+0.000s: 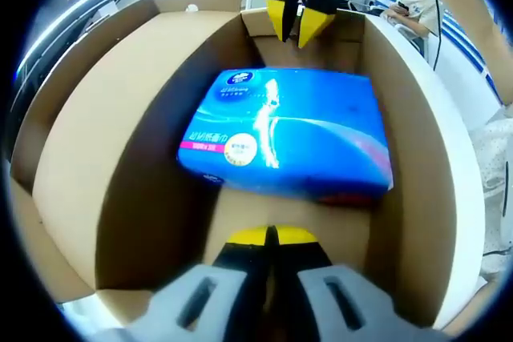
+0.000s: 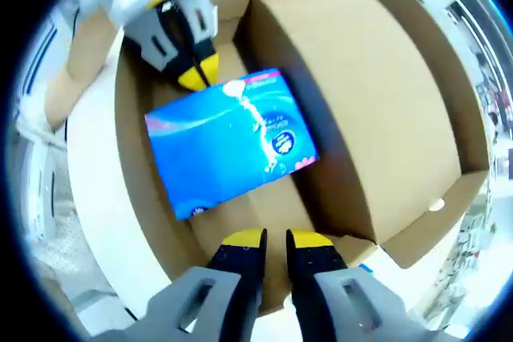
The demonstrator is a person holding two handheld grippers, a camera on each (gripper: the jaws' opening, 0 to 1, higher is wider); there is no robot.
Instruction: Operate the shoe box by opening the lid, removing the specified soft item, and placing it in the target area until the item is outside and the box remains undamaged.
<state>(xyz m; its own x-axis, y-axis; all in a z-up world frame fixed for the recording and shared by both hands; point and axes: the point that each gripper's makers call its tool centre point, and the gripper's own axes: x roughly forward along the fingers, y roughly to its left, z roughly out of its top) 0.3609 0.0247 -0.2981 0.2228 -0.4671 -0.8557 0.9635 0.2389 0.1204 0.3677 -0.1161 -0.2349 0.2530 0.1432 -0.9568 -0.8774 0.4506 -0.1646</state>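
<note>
White tabletop point(image 2: 92, 198) is carrying the open shoe box point(image 1: 96, 158); the blue tissue pack point(image 1: 292, 130) is lying inside, between your tools. Your left gripper point(image 1: 270, 235) is sitting closed and empty, your right gripper point(image 2: 276, 238) is hovering narrowly parted, gripping nothing.

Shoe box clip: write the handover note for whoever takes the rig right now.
Left claw: shut, empty, at one end of the shoe box.
Right claw: slightly open, empty, at the opposite end.
Blue tissue pack: lying flat on the box floor.
Done: lid open, folded back.
Left: grip the pack, lift it out, set it in the target area without damaging the box.
</note>
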